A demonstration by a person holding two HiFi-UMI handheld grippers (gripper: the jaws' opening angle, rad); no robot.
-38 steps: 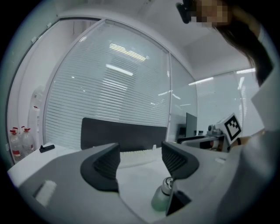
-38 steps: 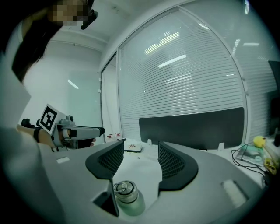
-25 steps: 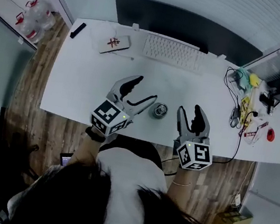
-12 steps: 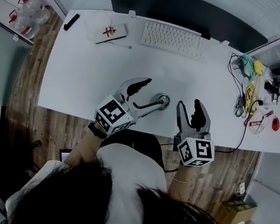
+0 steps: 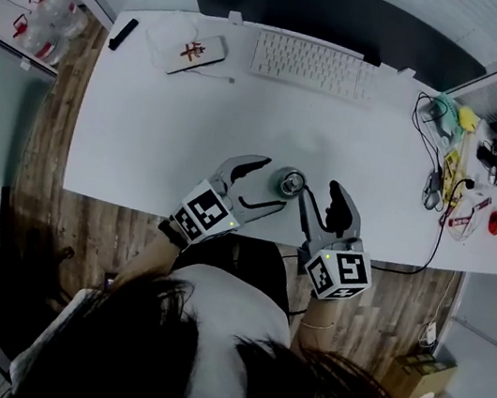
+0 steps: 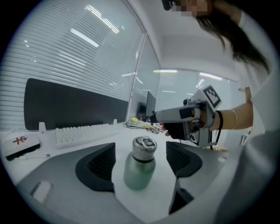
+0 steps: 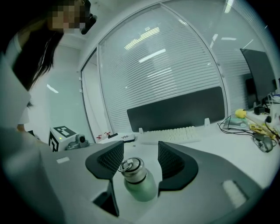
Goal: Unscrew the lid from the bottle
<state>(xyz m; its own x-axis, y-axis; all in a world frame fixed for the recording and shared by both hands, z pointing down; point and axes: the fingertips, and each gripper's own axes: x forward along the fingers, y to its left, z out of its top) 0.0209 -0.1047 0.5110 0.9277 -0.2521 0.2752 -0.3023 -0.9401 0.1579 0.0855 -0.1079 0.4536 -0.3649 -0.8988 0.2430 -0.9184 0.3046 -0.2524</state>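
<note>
A small green metal bottle (image 5: 290, 184) with a silver lid stands upright near the table's front edge. My left gripper (image 5: 264, 185) reaches it from the left. Its jaws are opening and stand wide on either side of the bottle (image 6: 140, 171) without touching it. The lid (image 6: 144, 148), which has a ring on top, rises between the pads. My right gripper (image 5: 321, 201) comes in from the right, open. In the right gripper view the bottle (image 7: 141, 185) stands just ahead of the pads and the lid (image 7: 132, 169) is untouched.
A white keyboard (image 5: 308, 64) and a dark monitor (image 5: 329, 12) lie at the back of the white table (image 5: 147, 128). A white case (image 5: 191, 48) sits at the back left. Cables and small items (image 5: 451, 182) crowd the right end.
Both grippers have closed in on the bottle from either side. The left gripper's jaws have spread wider and now flank the bottle.
</note>
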